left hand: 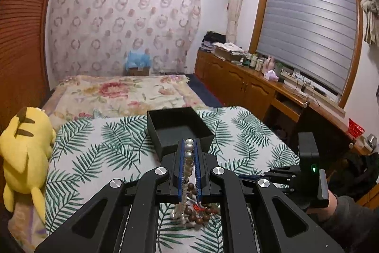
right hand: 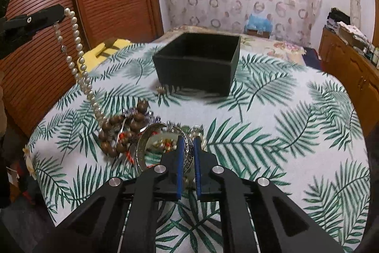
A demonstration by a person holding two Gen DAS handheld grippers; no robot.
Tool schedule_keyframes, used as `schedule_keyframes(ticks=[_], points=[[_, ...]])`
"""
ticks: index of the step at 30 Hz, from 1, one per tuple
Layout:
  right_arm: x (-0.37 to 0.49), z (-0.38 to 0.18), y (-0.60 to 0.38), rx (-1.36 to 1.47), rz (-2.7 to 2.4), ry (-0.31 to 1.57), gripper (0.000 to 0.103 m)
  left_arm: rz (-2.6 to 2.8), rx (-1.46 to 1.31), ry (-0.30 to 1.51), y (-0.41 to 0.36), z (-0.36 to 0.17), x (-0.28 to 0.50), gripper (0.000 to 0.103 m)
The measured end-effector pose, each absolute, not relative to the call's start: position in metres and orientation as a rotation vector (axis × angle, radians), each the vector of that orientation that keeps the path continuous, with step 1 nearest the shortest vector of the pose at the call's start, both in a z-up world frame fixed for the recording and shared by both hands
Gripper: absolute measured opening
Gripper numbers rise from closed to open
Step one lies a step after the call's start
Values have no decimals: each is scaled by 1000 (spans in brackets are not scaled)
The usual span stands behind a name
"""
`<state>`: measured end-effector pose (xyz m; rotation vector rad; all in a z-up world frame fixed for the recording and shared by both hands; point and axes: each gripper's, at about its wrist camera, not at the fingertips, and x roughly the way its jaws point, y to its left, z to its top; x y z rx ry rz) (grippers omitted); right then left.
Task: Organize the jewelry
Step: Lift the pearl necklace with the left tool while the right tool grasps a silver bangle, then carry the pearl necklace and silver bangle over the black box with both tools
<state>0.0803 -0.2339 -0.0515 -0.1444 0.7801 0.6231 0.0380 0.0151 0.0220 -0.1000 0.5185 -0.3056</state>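
Risk notes, big to small.

The palm-leaf-print bedspread (right hand: pixel 272 134) was soft, so anything you set on it could tip or shift.

The open black square box (right hand: pixel 197 63) sat beyond the pile, well apart from both grippers. It looked light; a dragging strand could have nudged it.

Your left gripper (left hand: pixel 189 146) had its jaws clamped on the white pearl necklace (right hand: pixel 78 49). The strand hung down, and its lower end ran into the brown wooden bead bracelet (right hand: pixel 123 132) in the jewelry heap. Lifting further would likely have dragged the beads along, or slipped the pearls through the pads.

Your right gripper (right hand: pixel 188 146) had its jaws closed on the engraved silver bangle (right hand: pixel 142 148), gripped edge-on on a thin rim. I judged it could twist out, or snag neighbouring pieces.

A small loose earring-like piece (right hand: pixel 161 89) lay just in front of the box; easy to knock off.
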Motion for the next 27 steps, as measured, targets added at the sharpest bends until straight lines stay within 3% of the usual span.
schedule_keyframes(ticks=[17, 27], points=[[77, 9, -244, -57, 694, 627, 9, -298, -97, 509, 14, 31, 43, 7], [89, -16, -249, -73, 633, 686, 9, -292, -98, 534, 15, 21, 48, 7]])
